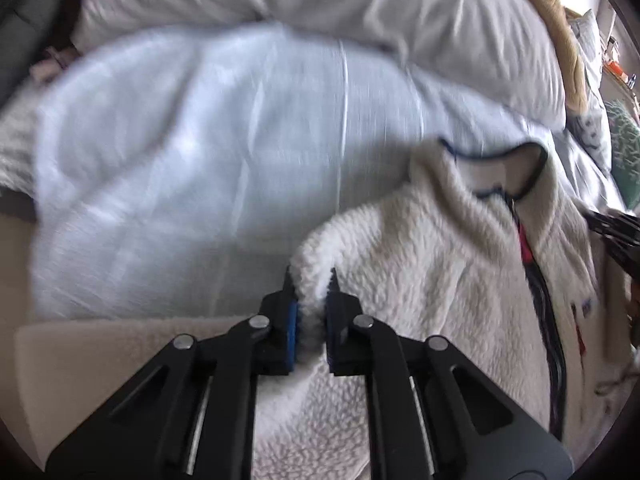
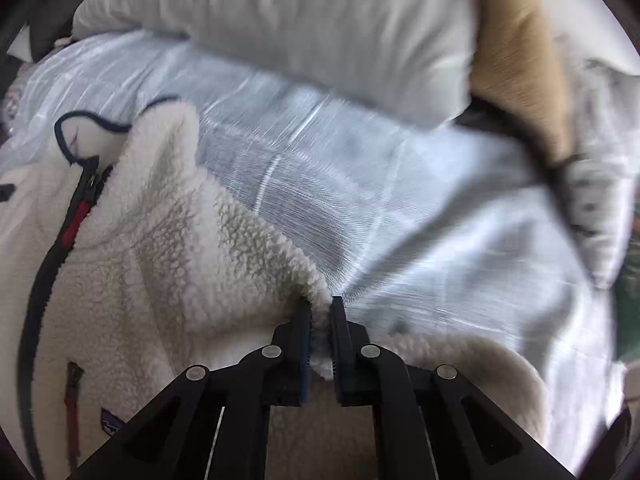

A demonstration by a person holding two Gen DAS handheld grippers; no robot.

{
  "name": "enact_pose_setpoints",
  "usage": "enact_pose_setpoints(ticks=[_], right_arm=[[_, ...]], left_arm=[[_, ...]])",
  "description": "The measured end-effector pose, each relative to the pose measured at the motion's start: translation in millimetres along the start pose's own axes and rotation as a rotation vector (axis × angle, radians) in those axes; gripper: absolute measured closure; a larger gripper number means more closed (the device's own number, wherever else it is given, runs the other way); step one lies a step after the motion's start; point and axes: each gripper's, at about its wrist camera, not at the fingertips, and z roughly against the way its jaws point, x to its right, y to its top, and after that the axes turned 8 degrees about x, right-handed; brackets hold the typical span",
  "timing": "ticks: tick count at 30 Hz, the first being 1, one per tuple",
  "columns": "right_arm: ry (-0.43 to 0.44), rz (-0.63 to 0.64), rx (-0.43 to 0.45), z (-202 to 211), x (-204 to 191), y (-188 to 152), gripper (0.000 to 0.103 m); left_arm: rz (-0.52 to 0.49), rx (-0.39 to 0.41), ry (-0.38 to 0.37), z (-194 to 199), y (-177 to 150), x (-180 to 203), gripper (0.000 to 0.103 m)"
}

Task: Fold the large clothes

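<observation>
1. A fluffy cream fleece jacket (image 1: 440,280) lies on a bed, on top of a pale blue sheet (image 1: 180,180).
2. The jacket has a dark zipper (image 2: 44,272) down its front, with a small red pull near the top.
3. The collar (image 2: 92,136) has a dark blue edge and points to the far side of the bed.
4. A small logo patch (image 2: 110,426) sits on the chest, near a little pocket zipper.
5. The left gripper (image 1: 312,280) pinches the left edge of the jacket. Its fingers (image 1: 290,320) are closed tight on a puff of the fleece.
6. The right gripper (image 2: 320,308) pinches the right edge of the jacket. Its fingers (image 2: 304,328) are closed tight on the fleece too.
7. In the left wrist view, the jacket spreads to the right of the fingers. In the right wrist view, it spreads to the left.
8. A big white pillow (image 2: 300,40) lies at the far side of the bed, past the sheet.
9. A tan blanket (image 2: 516,52) lies to the right of the pillow.
10. Both pictures are a bit blurry, so small things at the edges are hard to make out.
</observation>
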Motion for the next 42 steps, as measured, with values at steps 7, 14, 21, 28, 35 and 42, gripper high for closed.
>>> enact_pose_setpoints(ticks=[7,14,21,28,35,42], right_arm=[[-0.187,-0.137,0.197,47.4,27.4,8.9,0.097],[-0.248,-0.251,0.093,9.2,47.8,18.8,0.096],[-0.152,-0.273,-0.005,6.6,41.3,7.4,0.053],[-0.137,-0.166,-0.010,85.8,53.5,-12.1,0.031],[-0.229,-0.195,-0.106,144.1,114.0,-59.8,0.024],[-0.214,-0.309,-0.247,172.2,142.4,-104.7,0.023]], left_arm=[[0.002,0.168,0.024,16.3,41.1,7.6,0.091],[-0.089,0.088,0.104,-56.4,50.2,41.3,0.087],[-0.100,0.006,0.132,-63.6,36.9,41.3,0.029],[-0.100,-0.036,0.039,11.3,27.7,58.5,0.023],[-0.189,-0.071,-0.053,62.5,-3.5,98.8,0.020],[-0.288,-0.104,-0.136,100.7,-30.1,149.1,0.020]])
